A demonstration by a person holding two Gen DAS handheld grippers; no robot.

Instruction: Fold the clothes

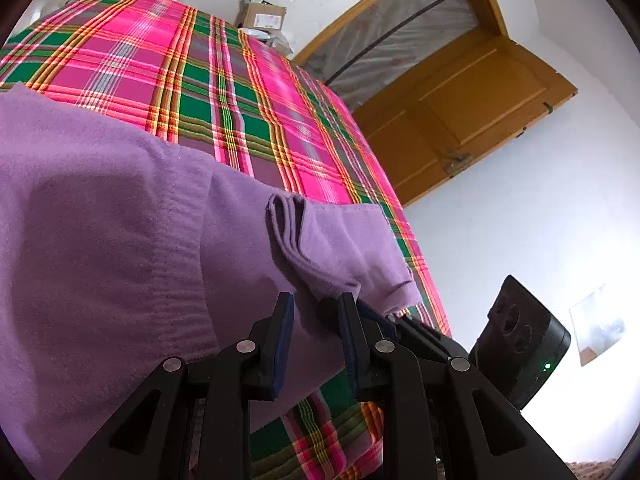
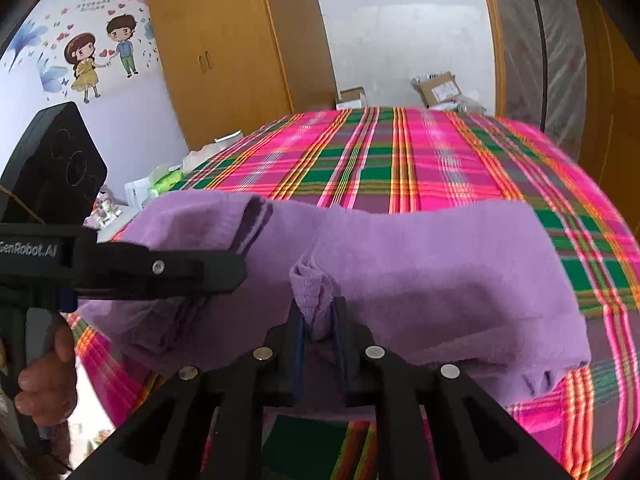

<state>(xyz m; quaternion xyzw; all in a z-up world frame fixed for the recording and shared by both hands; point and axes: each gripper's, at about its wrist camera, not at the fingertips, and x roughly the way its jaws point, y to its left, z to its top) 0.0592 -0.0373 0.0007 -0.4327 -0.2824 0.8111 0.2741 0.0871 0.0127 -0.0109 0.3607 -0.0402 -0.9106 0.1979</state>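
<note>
A purple garment (image 2: 420, 264) lies spread across the lower half of both frames on a bed covered by a pink and green plaid sheet (image 2: 400, 160). In the right wrist view the right hand-held gripper (image 2: 318, 320) pinches a bunched fold of the garment between its narrow jaws at lower centre. The left hand-held gripper (image 1: 316, 320) has its jaws standing apart over the fabric beside a folded sleeve cuff (image 1: 288, 208); nothing shows gripped between them. A person's hand (image 2: 48, 384) holds its handle at lower left.
</note>
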